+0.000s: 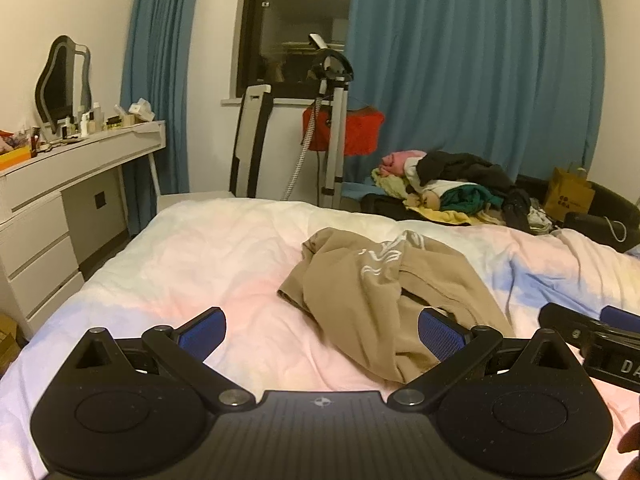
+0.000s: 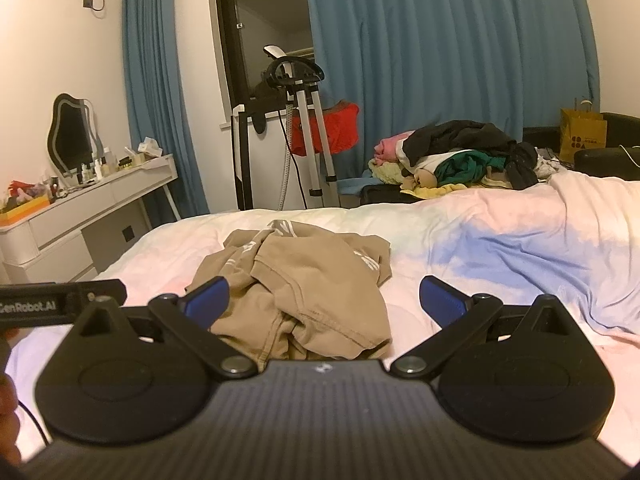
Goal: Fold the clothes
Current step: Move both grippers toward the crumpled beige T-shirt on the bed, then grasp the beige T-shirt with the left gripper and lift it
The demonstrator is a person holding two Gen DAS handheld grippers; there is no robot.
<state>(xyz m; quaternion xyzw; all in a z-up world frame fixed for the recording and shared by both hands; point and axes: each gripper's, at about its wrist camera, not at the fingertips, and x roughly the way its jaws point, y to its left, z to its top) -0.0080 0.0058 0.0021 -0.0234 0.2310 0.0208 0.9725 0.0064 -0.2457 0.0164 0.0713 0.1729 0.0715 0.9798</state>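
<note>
Two grippers, left (image 1: 322, 334) and right (image 2: 324, 300), hover with jaws spread wide and empty over the bed (image 1: 224, 264), where the crumpled tan shirt (image 2: 296, 292) lies just ahead, squarely before the right one and right of the left one's centre.

A home bedroom is shown. A bed (image 1: 200, 248) covered with a pastel quilt is seen beside a white dressing table (image 1: 72, 168) with a mirror (image 1: 62, 84) and cosmetics. Blue curtains (image 1: 472, 72) are hung at a dark window (image 1: 296, 20), and a pile of clothes (image 2: 460, 156) is heaped behind.
</note>
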